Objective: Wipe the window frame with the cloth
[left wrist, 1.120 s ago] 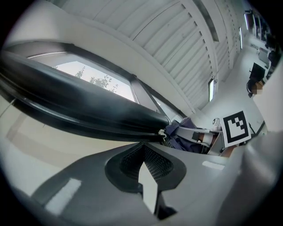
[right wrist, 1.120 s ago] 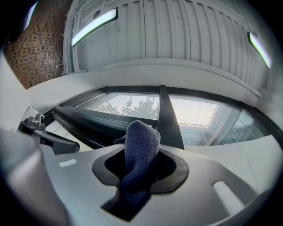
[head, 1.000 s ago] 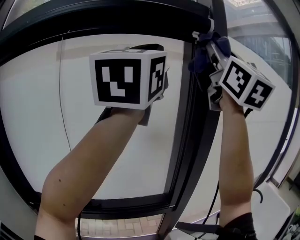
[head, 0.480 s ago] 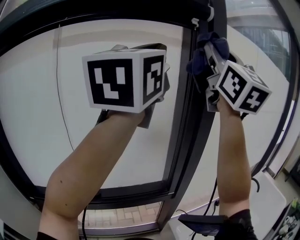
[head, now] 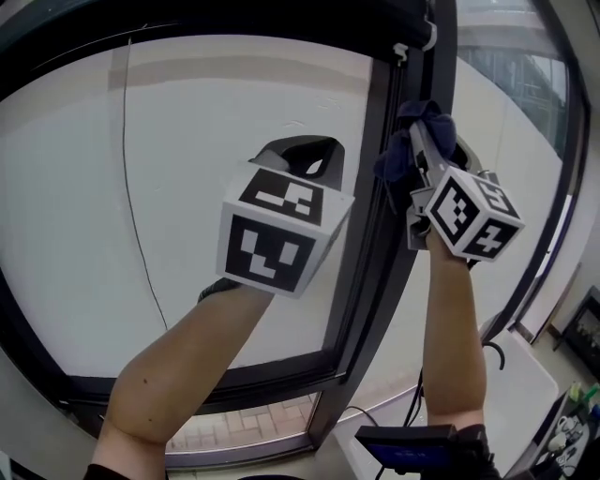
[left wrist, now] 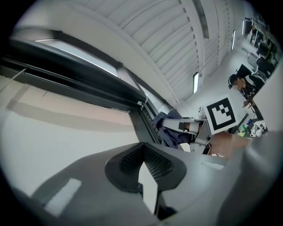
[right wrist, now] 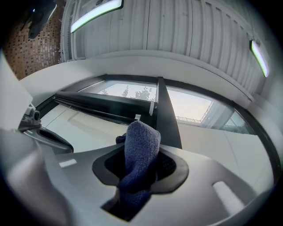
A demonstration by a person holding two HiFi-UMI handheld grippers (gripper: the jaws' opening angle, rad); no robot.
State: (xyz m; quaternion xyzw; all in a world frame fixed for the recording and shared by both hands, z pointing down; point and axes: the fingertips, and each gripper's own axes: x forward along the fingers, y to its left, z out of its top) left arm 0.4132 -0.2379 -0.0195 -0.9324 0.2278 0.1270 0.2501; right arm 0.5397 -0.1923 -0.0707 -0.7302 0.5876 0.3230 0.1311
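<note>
**While the cloth works the upright, the spare gripper stands clear**

Because the job needs only one wiping tool, the right gripper [head: 427, 159] carries the work. Its jaws are clamped on the dark blue cloth [right wrist: 140, 148], which bulges out past the tips as a soft wad. Holding it bunched like this puts fabric rather than hard jaw against the metal. In the head view the wad sits high on the dark vertical bar of the window frame [head: 375, 253], just below the top corner. It appears to touch the bar's right-hand edge, though the exact contact is hard to confirm. The arm reaches up almost parallel to the bar, which I judge suits a long stroke down its length.

The left gripper [left wrist: 145, 165] holds nothing. Its jaws meet at the tips, with only a thin sliver of light showing behind them. It hangs in front of the pale pane [head: 187, 187], beside the bar but apart from it, and points up toward the top rail [head: 234, 19]. That placement likely keeps it out of the cloth's path.

With the cloth this near the top, most of the upright and the lower rail probably remain to be wiped.
</note>
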